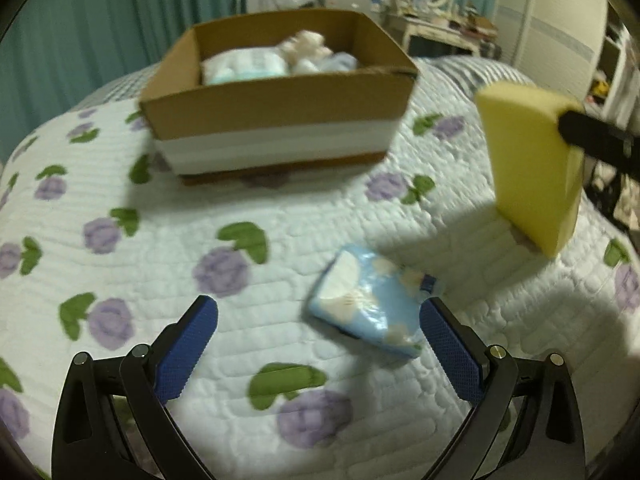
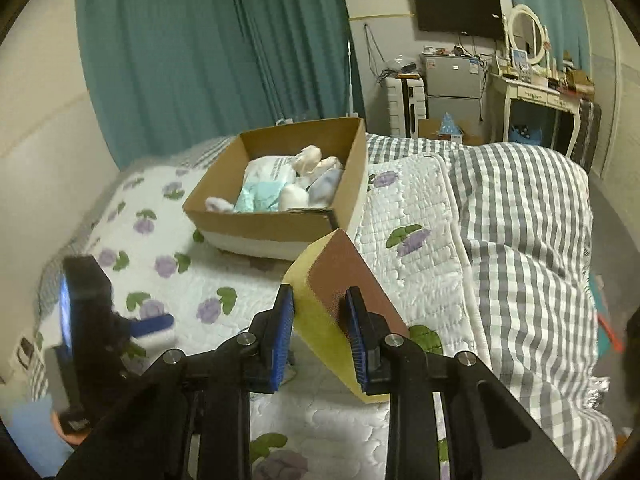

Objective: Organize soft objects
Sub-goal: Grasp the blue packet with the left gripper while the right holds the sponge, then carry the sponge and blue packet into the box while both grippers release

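My right gripper (image 2: 320, 304) is shut on a yellow sponge with a brown scouring face (image 2: 340, 276) and holds it above the bed; the sponge also shows in the left wrist view (image 1: 528, 160). My left gripper (image 1: 320, 312) is open and empty, low over the quilt. A light blue tissue pack (image 1: 368, 304) lies on the quilt between its fingers, close to the right finger (image 1: 448, 344). A cardboard box (image 1: 280, 108) with soft items inside stands farther back on the bed (image 2: 280, 224).
The bed has a white floral quilt (image 1: 200, 208) and a grey checked blanket (image 2: 520, 220) on the right. Teal curtains hang behind. A fridge, a dressing table and a wall TV stand at the far right. The left gripper's body (image 2: 88, 320) shows at left.
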A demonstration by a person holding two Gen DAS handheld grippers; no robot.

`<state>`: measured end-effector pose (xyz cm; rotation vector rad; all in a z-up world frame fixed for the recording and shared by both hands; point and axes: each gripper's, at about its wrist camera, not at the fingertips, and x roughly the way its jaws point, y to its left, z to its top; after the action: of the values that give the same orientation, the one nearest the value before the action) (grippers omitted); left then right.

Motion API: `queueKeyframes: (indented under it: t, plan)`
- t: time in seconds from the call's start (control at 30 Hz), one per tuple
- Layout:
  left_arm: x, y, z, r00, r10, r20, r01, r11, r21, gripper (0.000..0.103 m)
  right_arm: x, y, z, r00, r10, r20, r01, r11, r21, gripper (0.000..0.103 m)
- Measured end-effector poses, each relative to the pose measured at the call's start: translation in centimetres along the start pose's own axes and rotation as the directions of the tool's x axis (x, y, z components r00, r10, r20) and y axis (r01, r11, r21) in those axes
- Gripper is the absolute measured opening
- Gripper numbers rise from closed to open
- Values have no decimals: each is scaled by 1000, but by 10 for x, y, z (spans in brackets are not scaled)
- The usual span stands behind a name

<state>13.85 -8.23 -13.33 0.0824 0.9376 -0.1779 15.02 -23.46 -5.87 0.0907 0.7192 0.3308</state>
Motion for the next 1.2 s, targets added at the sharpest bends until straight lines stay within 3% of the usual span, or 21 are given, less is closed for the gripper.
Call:
queueKeyframes:
  t: [0.07,0.27,0.33,0.4,0.5,0.8,1.2]
  plan:
    - [9,-5,1,1000,-8,-17,8,1000,10,99,2,-1,2,1000,1,2,-1,1000,-13,26]
    - [31,-14,3,992,-116,-52,116,993,9,67,10,1,4,1000,12,7,-12,999,-44,26]
    - [30,-16,3,994,-99,-45,100,995,20,62,10,-1,3,1000,18,9,-18,999,-39,26]
    - [25,-12,4,997,-76,-25,77,997,20,42,10,-1,3,1000,16,11,-16,999,-39,26]
    - [19,2,7,995,-100,-24,99,995,-27,27,8,1,2,1000,9,11,-8,999,-44,26]
    - [-17,11,8,993,-118,14,118,993,-22,13,-16,25,4,999,-31,24,33,996,-83,26]
    - [-81,22,26,987,-57,152,55,998,15,12,-60,62,8,997,-28,78,37,992,-118,26]
